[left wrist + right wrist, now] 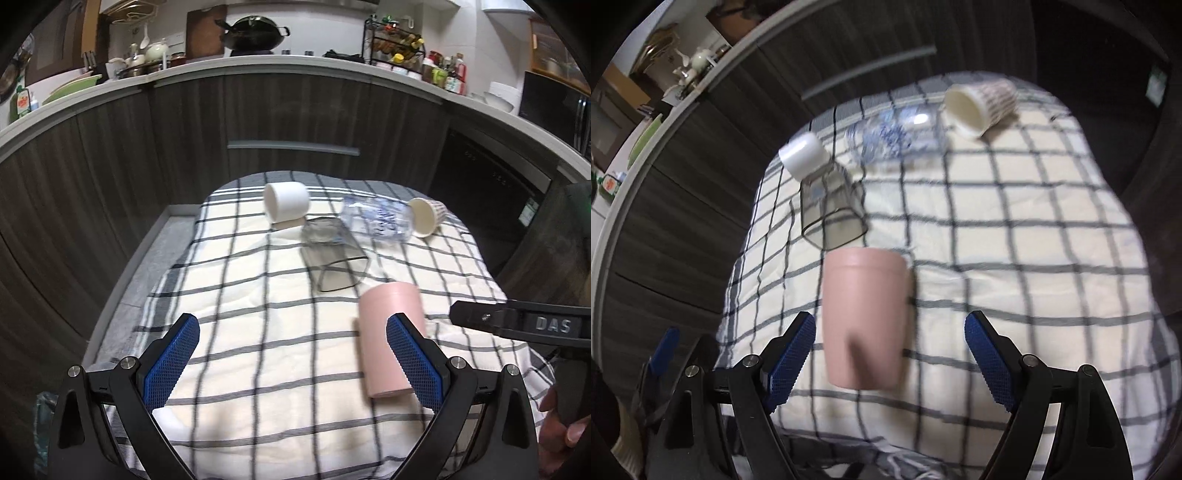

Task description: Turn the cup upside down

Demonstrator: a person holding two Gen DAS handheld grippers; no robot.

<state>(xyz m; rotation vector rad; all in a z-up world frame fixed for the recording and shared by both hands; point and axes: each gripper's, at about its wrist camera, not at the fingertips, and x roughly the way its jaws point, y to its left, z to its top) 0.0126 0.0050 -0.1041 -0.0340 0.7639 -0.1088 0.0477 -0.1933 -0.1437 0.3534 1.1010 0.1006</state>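
Your right gripper (pixel 890 354) hovers, fingers spread, the pink cup (pixel 864 321) lying on its side between them on the checked cloth (pixel 1015 258); left gripper (pixel 293 354) also released. Next, likely: close and grasp, then upend.

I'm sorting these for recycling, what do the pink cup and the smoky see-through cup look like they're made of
Pink cup: opaque with a matte, even surface and no glare, likely plastic or matte-glazed ceramic. Smoky cup: tinted and transparent, the checked cloth showing through it, so glass or clear plastic.
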